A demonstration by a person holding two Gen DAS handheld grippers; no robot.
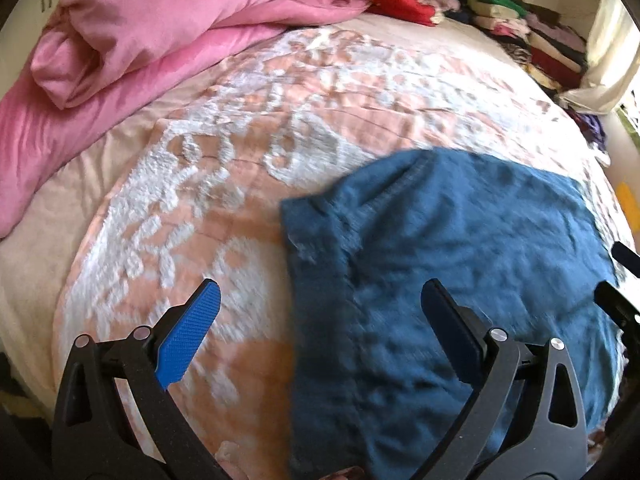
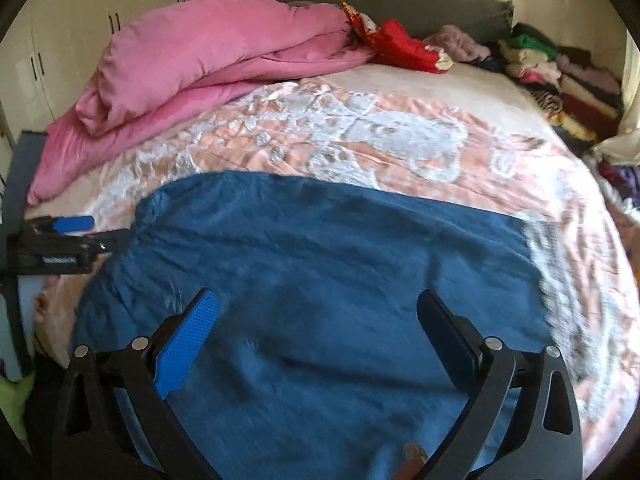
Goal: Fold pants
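Observation:
Blue pants (image 1: 460, 264) lie folded flat on the pink-and-white bedspread (image 1: 224, 184), filling the lower right of the left wrist view and the lower middle of the right wrist view (image 2: 328, 280). My left gripper (image 1: 320, 292) hovers open over the pants' left edge, one finger above the bedspread, the other above the cloth, nothing held. Over the middle of the pants my right gripper (image 2: 318, 300) is also open and empty. The left gripper (image 2: 76, 226) shows at the left edge of the right wrist view, beside the pants. Black parts of the right gripper (image 1: 618, 304) peek in at the right edge of the left wrist view.
A pink duvet (image 2: 200, 64) is bunched at the far left of the bed. Red cloth (image 2: 404, 46) and stacks of folded clothes (image 2: 560, 76) line the far side and right edge. White cupboards (image 2: 60, 40) stand behind; the grey headboard (image 2: 420, 0) is at the back.

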